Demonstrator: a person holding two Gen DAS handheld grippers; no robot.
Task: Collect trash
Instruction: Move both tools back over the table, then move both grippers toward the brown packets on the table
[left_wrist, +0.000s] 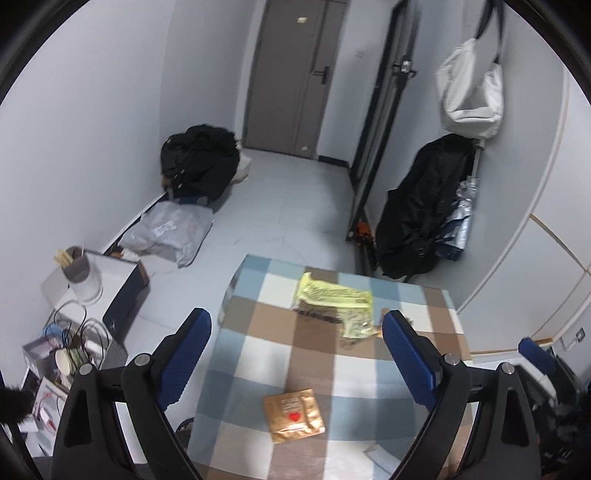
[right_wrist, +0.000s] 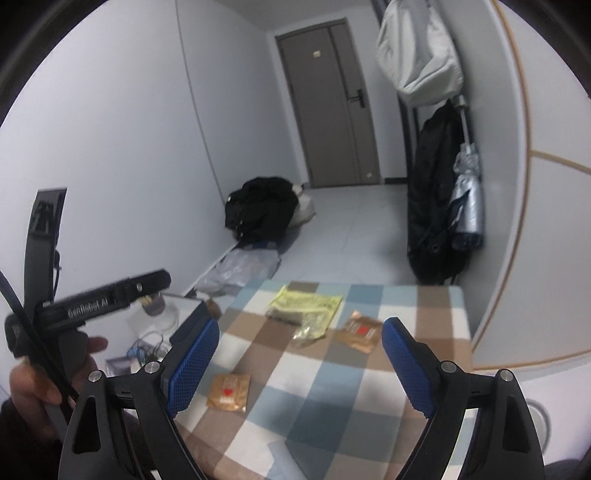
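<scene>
A table with a checked blue, brown and white cloth (left_wrist: 258, 354) (right_wrist: 406, 306) holds the trash. A crumpled yellow wrapper (left_wrist: 334, 301) (right_wrist: 306, 306) lies at its far side. A gold sachet with a red heart (left_wrist: 293, 415) (right_wrist: 229, 392) lies near the front. A second gold sachet (right_wrist: 359, 330) lies right of the yellow wrapper. My left gripper (left_wrist: 295, 349) is open and empty above the table. My right gripper (right_wrist: 299, 356) is open and empty above the table. The left gripper's body (right_wrist: 99, 301) shows in the right wrist view, held by a hand.
A low white shelf (left_wrist: 110, 273) left of the table holds a cup with sticks (left_wrist: 75, 264) and cables. Black bags (left_wrist: 201, 160) and a grey plastic bag (left_wrist: 170, 232) lie by the left wall. A black coat (left_wrist: 424, 206) and a white bag (left_wrist: 469, 88) hang at right. A grey door (left_wrist: 295, 74) stands behind.
</scene>
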